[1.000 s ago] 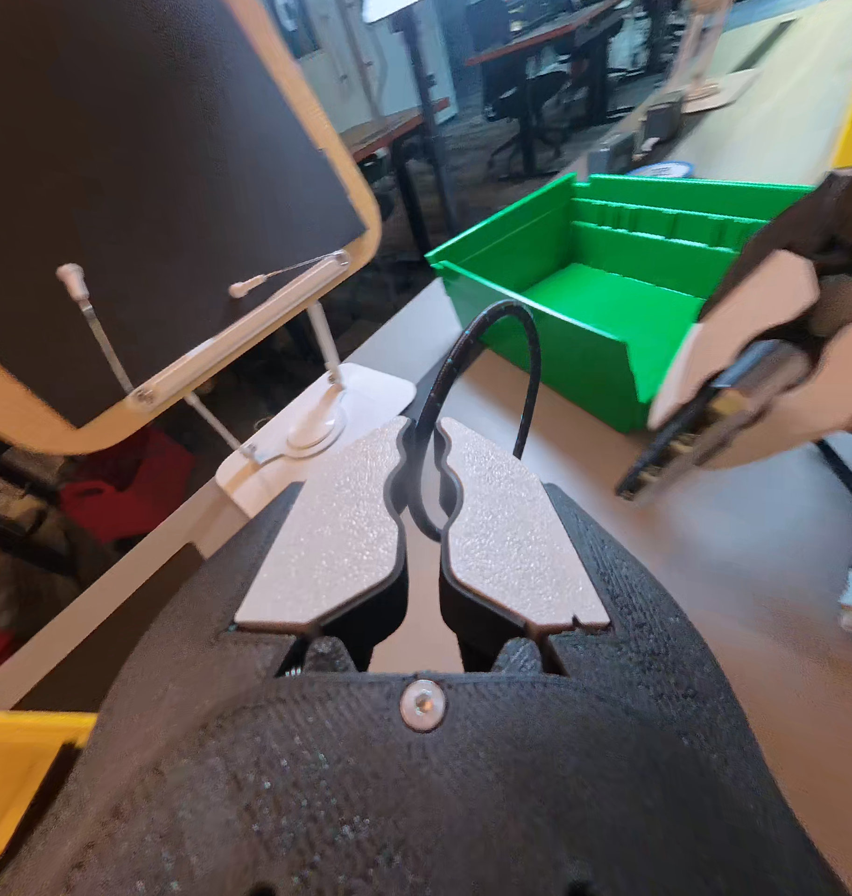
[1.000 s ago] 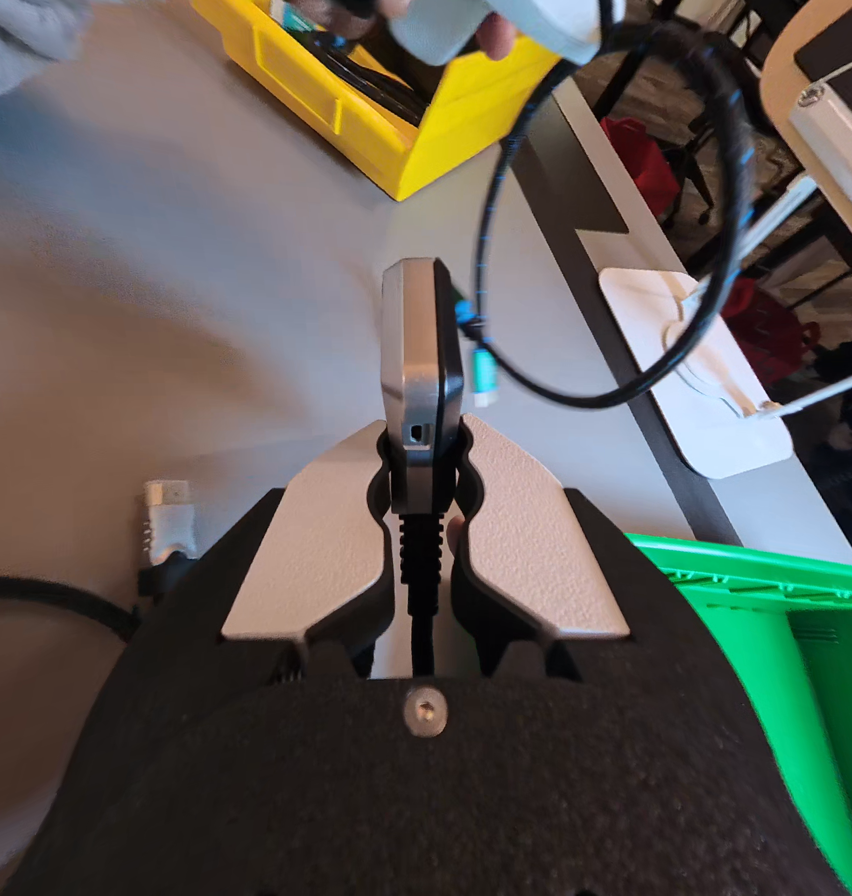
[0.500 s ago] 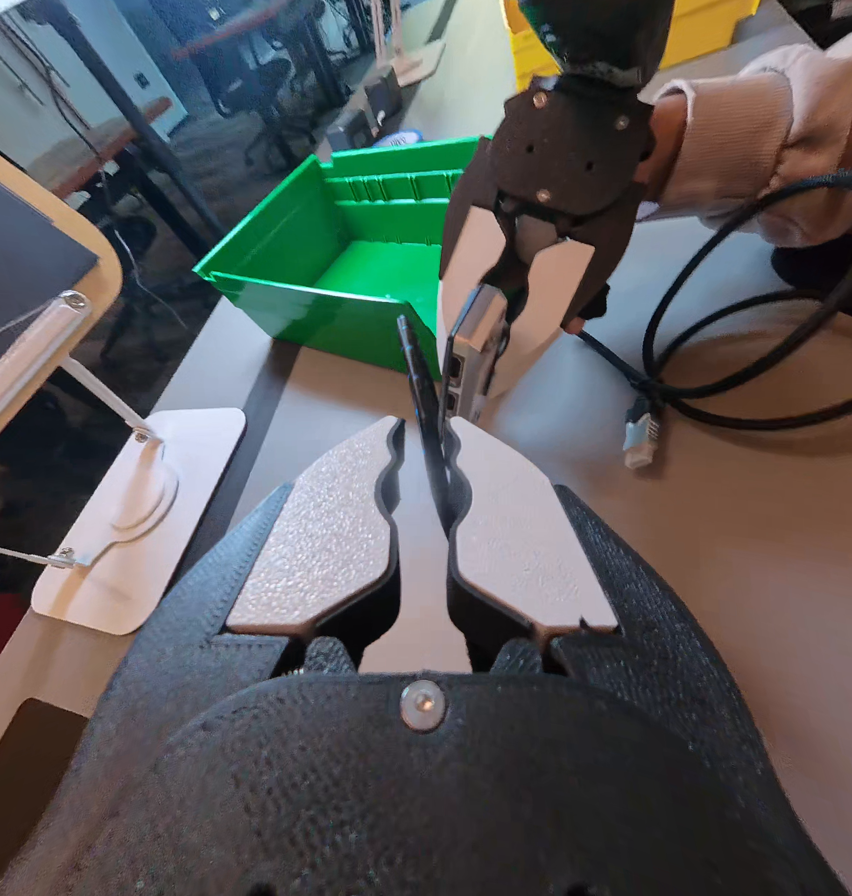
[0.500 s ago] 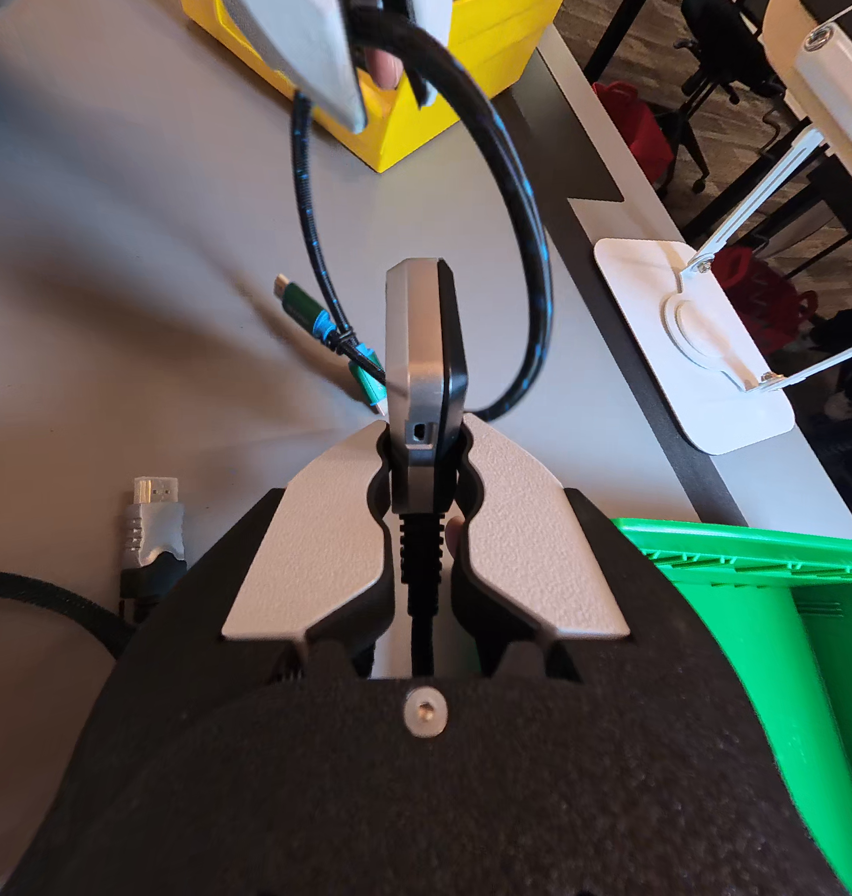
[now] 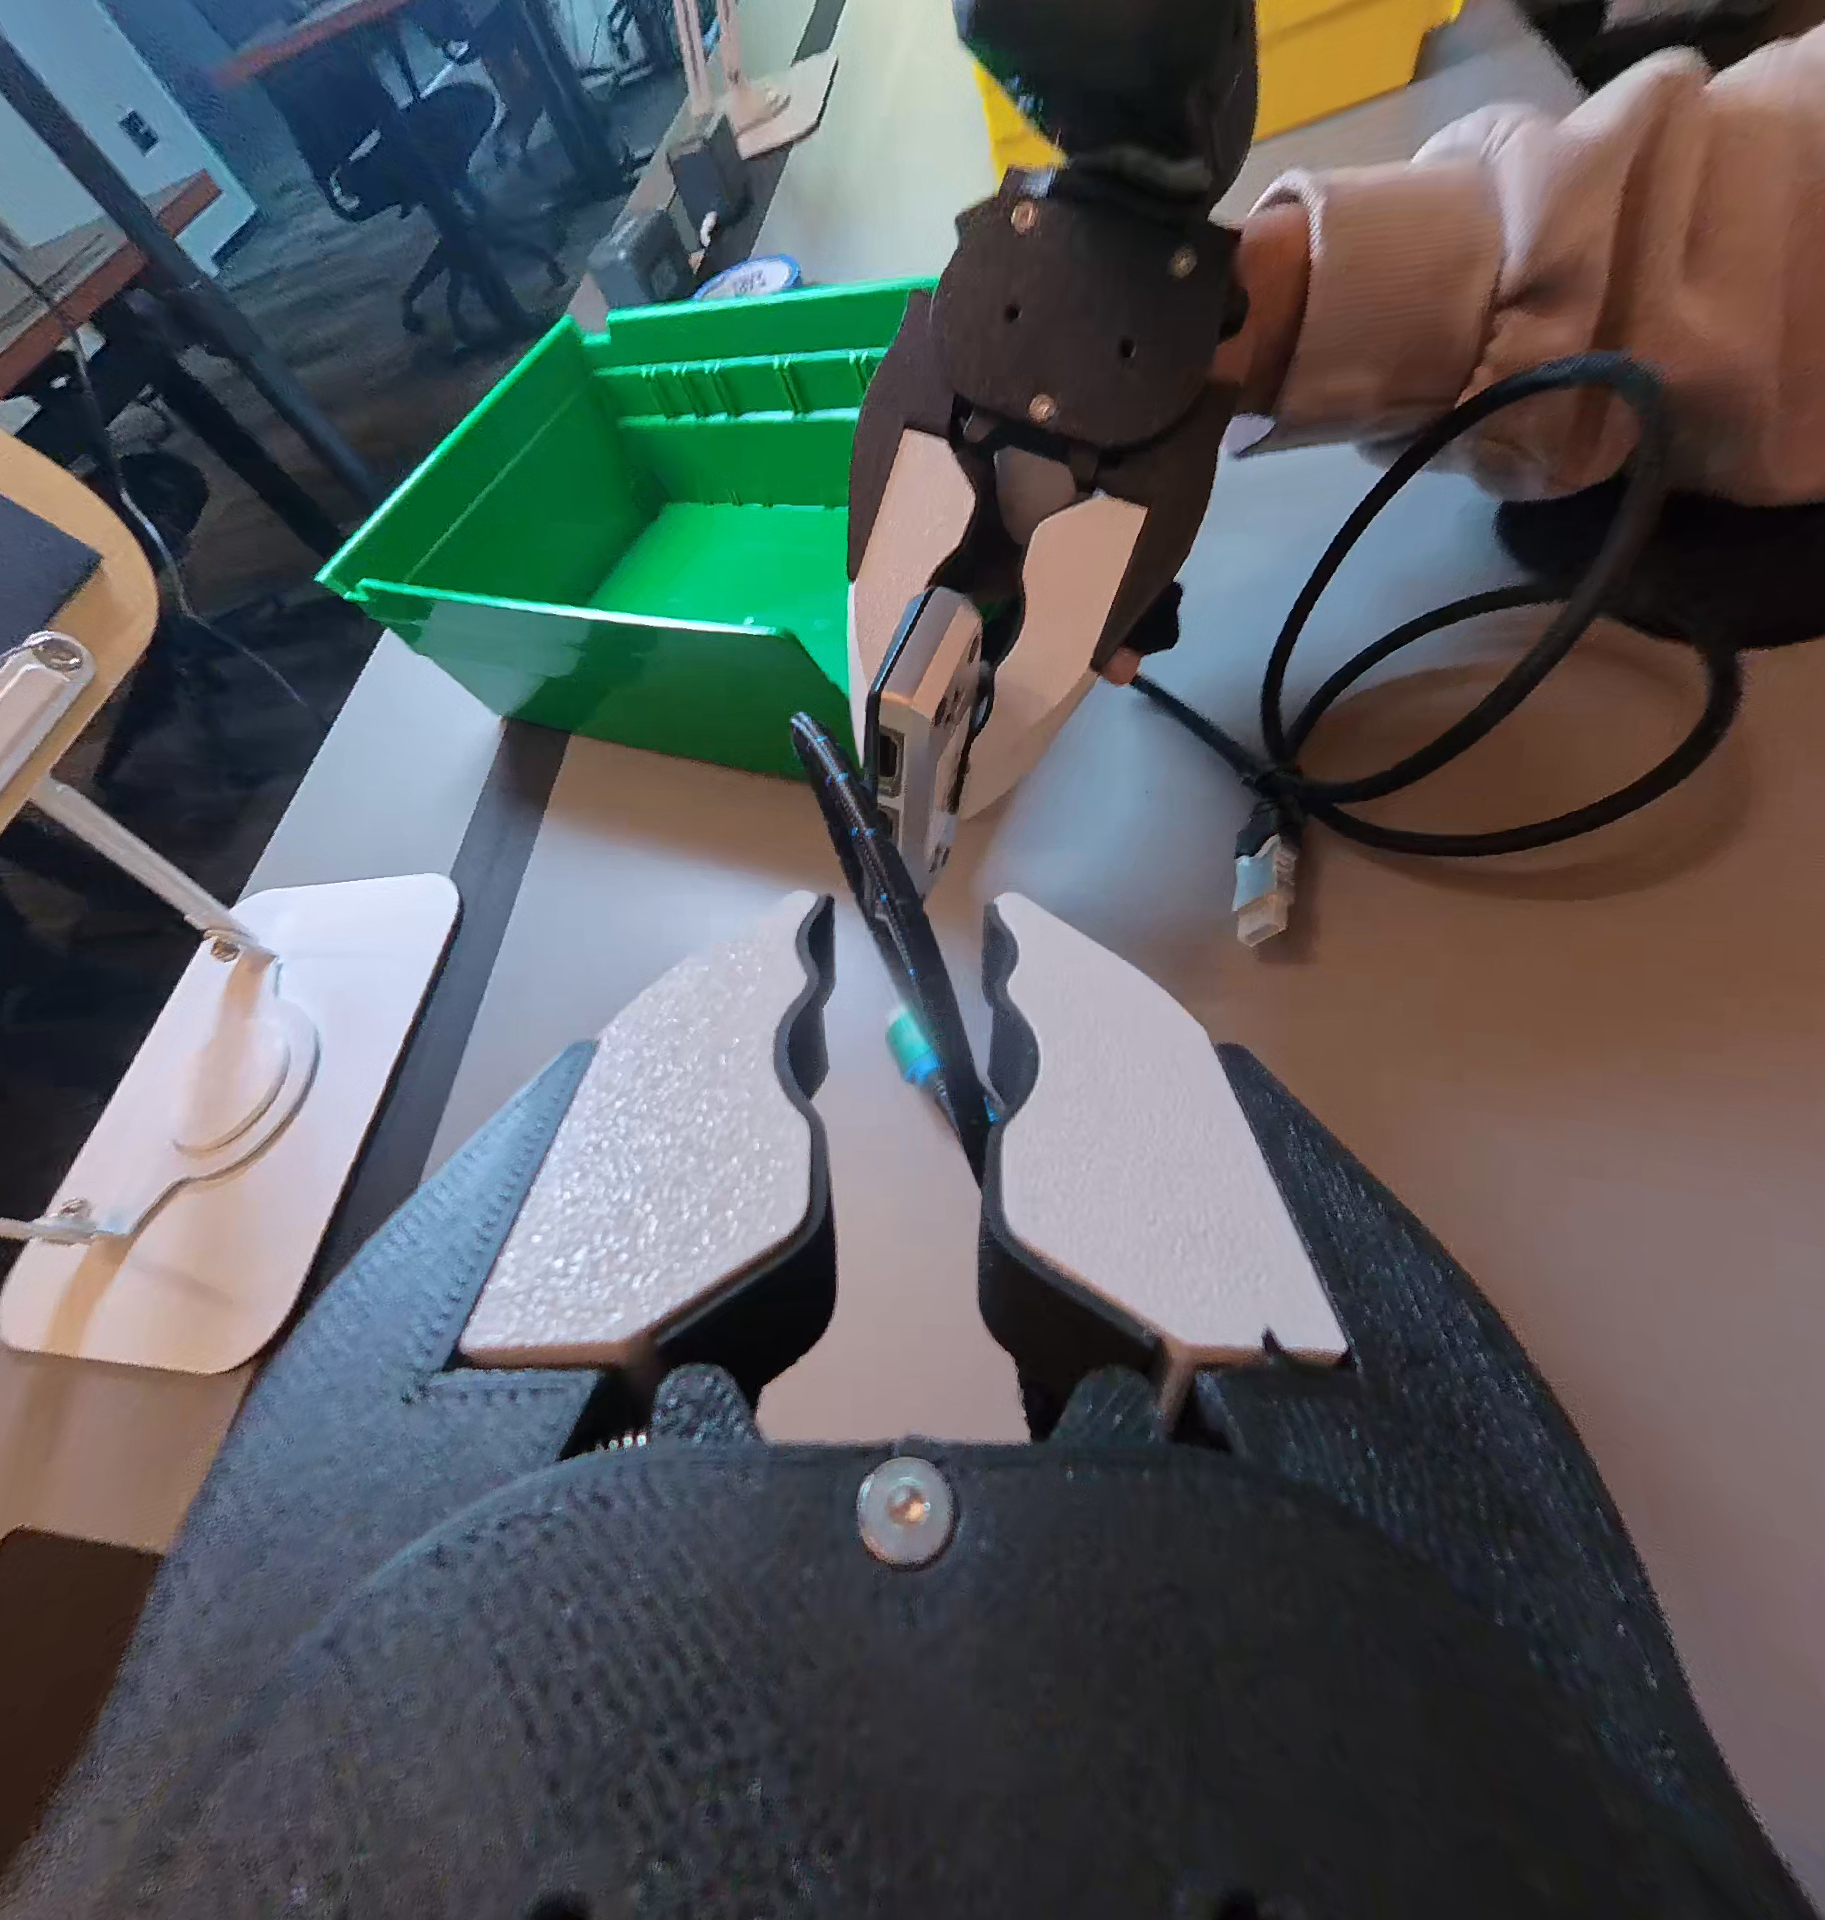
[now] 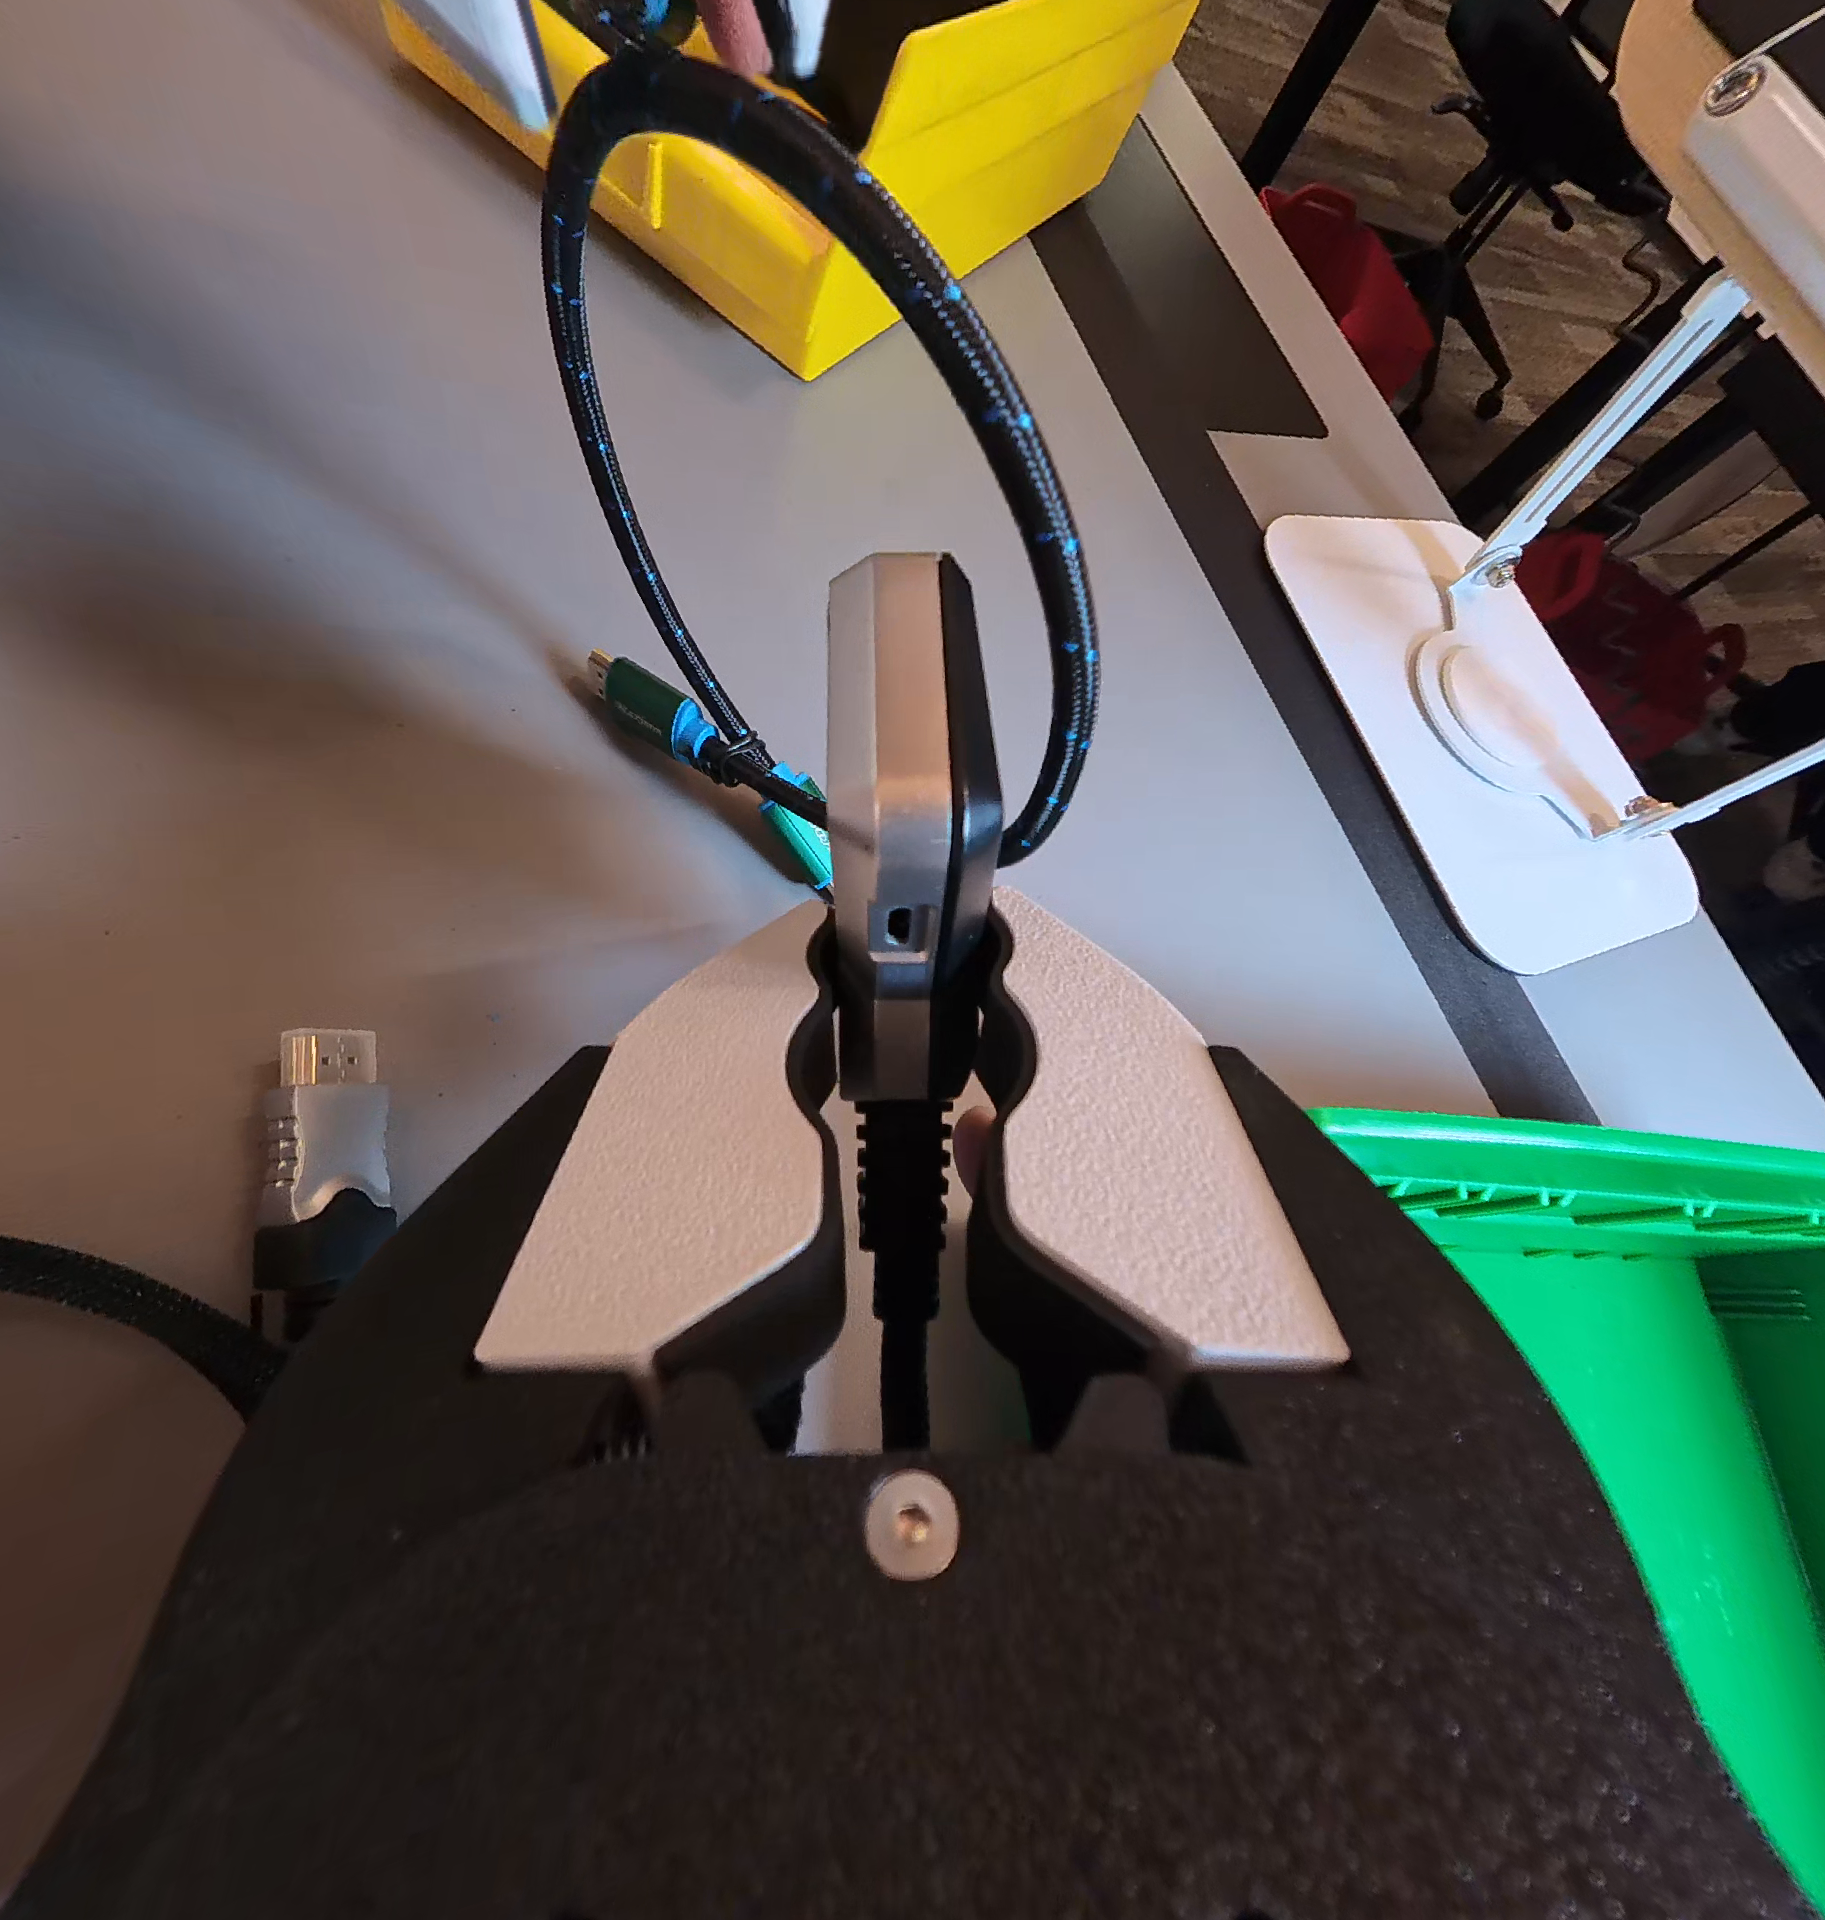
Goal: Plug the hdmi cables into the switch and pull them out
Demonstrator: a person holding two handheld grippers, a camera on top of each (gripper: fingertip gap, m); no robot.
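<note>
My left gripper [image 5: 903, 914] is open. A black-and-blue braided HDMI cable [image 5: 846, 800] runs up between its fingers and leans on the right pad; the left pad stands clear of it. A green plug [image 5: 903, 1034] lies below on the table. My right gripper [image 6: 913, 914] is shut on the grey HDMI switch [image 6: 887, 727], held on edge with its own black lead running back between the fingers. The switch [image 5: 918, 665] faces my left gripper, ports toward it. The braided cable [image 6: 991, 364] loops over the switch, its two green plugs [image 6: 648, 707] on the table.
A green bin [image 5: 596, 665] stands behind the switch, and a yellow bin [image 6: 887, 208] at the table's far side. A coiled black cable [image 5: 1490, 644] with a silver plug [image 5: 1261, 883] lies to the right. A white stand base [image 5: 212, 1122] sits by the table edge. There is about 11 centimeters between the tips of the two grippers.
My left jaws have opened and let go their pinch on the braided cable, which now leans loose between them. The left gripper has swung toward the switch. The right grasp is unchanged.
</note>
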